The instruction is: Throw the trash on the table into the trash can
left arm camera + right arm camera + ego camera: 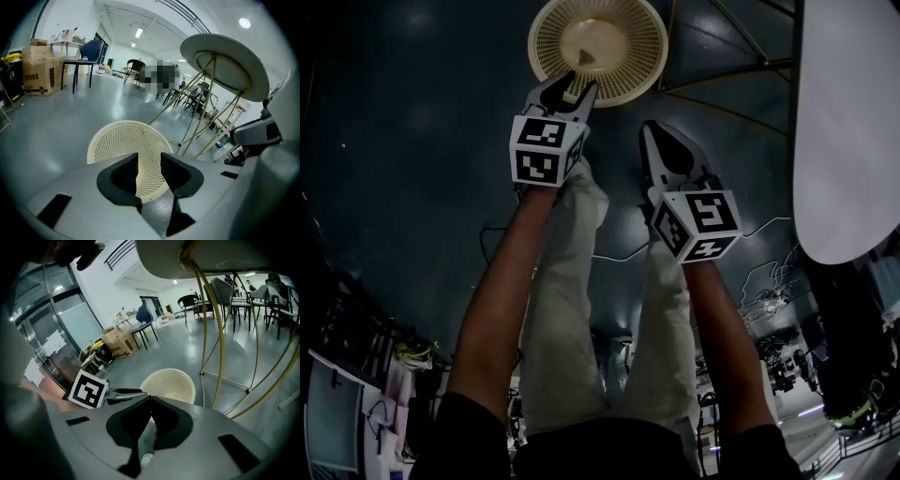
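Note:
A cream perforated trash can [598,47] stands on the dark floor at the top of the head view, with a small brownish piece [587,57] lying in its bottom. My left gripper [569,89] hangs over its near rim. Its jaws stand open with nothing between them, and the trash can [126,145] shows through the gap at my left gripper [149,159]. My right gripper [661,142] is held beside it, short of the can. In its own view my right gripper [151,398] is shut, tips touching. A grey tube-like shape sits in the hollow behind the tips; I cannot tell what it is.
The round white table [848,131] on thin gold legs [202,112] stands right of the trash can. The person's trouser legs [572,309] fill the middle of the head view. Cables [769,281] trail on the floor. Cardboard boxes [42,70] and chairs [86,54] stand farther off.

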The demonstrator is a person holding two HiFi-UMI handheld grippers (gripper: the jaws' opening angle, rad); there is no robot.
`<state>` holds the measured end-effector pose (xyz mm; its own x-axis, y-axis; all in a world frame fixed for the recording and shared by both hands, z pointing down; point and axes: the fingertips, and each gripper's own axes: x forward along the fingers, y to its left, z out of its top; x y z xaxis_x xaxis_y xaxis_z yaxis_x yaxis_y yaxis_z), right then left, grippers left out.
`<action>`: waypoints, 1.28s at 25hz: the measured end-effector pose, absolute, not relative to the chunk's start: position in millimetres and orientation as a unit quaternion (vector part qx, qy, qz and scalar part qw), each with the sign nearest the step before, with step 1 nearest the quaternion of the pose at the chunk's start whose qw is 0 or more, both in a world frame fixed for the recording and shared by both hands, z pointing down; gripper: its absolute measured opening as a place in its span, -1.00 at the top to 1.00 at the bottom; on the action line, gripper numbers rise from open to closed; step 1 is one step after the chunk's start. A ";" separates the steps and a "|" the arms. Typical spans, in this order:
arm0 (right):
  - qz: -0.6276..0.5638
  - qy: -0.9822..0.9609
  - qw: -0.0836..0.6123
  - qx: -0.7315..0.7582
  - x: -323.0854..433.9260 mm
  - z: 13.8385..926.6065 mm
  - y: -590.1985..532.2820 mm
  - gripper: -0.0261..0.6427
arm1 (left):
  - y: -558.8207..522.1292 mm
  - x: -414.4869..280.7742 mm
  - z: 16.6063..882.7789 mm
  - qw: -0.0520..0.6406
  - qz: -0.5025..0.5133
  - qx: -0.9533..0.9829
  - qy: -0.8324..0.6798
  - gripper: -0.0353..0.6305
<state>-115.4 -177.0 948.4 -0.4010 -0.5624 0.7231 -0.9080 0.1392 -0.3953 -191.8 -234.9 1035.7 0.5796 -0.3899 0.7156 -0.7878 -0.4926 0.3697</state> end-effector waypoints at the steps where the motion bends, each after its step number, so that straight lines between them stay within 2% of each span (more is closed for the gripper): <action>1: 0.416 -0.726 0.209 0.507 -116.2 942.7 -176.1 0.87 | -233.5 -192.6 1029.8 0.352 0.284 0.817 -0.358 0.45; 10: 0.400 -0.740 0.210 0.499 -118.0 918.5 -181.9 0.87 | -229.5 -191.5 1007.4 0.352 0.287 0.816 -0.356 0.48; 17: 0.386 -0.756 0.214 0.484 -125.8 877.5 -179.3 0.87 | -232.8 -193.2 961.8 0.341 0.276 0.821 -0.366 0.73; 22: 0.382 -0.761 0.223 0.475 -124.9 855.3 -171.7 0.87 | -227.1 -192.3 931.3 0.326 0.266 0.828 -0.371 0.82; 32: 0.377 -0.771 0.220 0.464 -111.5 801.2 -155.8 0.87 | -206.8 -177.6 864.4 0.315 0.265 0.832 -0.371 0.84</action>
<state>-111.5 -155.8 801.2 -0.4728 -0.5488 0.6894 -0.8811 0.2852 -0.3773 -177.6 -206.8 864.4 0.5842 -0.4502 0.6753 -0.7845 -0.5263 0.3279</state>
